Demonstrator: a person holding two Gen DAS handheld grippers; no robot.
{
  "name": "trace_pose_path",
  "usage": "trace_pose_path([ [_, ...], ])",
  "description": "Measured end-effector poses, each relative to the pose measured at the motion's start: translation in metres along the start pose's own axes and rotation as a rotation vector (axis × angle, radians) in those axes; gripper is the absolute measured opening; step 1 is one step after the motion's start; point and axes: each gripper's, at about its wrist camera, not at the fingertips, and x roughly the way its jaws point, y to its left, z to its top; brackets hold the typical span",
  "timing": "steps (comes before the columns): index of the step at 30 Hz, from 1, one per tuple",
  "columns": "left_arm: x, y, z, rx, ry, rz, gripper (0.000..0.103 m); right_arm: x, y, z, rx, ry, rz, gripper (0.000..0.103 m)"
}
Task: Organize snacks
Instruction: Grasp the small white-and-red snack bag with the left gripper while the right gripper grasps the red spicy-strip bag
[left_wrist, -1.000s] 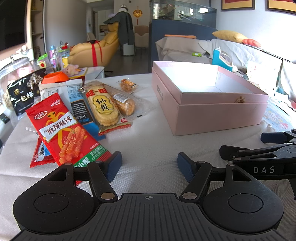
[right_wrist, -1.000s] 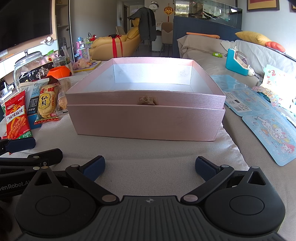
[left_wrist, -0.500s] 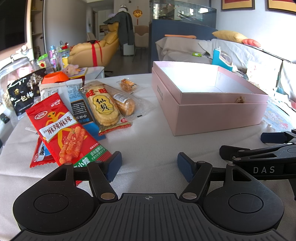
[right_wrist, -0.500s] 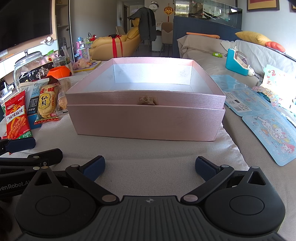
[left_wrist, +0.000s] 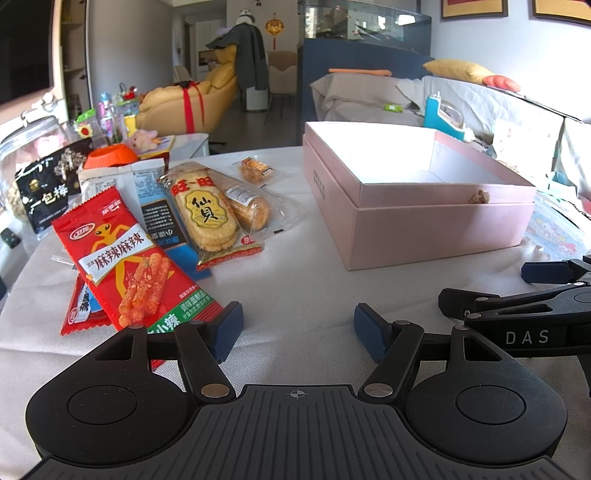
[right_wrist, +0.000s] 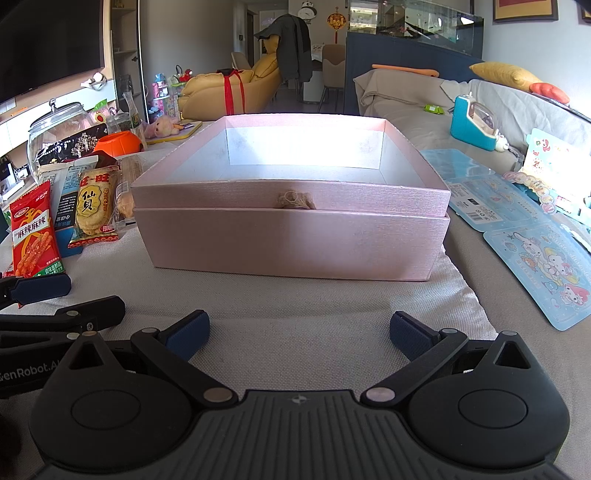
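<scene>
Ahead of the right gripper (right_wrist: 299, 328), spread wide and holding nothing: pink box (right_wrist: 291, 236), rigid card with faint linen grain, lidless, pale inside, no snack visible in it. Ahead and left of the left gripper (left_wrist: 297, 326), likewise spread and bare: red spicy-stick packet (left_wrist: 129, 258), its glossy corner just beside the left finger (left_wrist: 229, 328); further off, rice cracker pack (left_wrist: 207, 218), clear crinkly film over oval biscuits. Likely risks: slick film sliding out of a shallow pinch; overlapping packets dragged along together; crackers crushed by a hard squeeze; soft woven cloth (left_wrist: 295, 280) bunching under a scraping finger.
</scene>
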Motion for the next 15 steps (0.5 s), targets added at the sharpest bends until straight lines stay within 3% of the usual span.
trace_pose_path([
  [8,-0.001,-0.001,0.000,-0.005,-0.001,-0.009,0.072,0.000,-0.001,-0.001,0.004,0.005,-0.001,0.103],
  [12,-0.007,0.010,0.001,-0.019,0.020,-0.068,0.070,0.000,-0.006,0.014,0.049,0.140,0.020,0.103],
  [15,-0.024,0.027,0.005,-0.063,0.048,-0.138,0.066,0.001,0.000,0.018,0.007,0.200,-0.010,0.103],
])
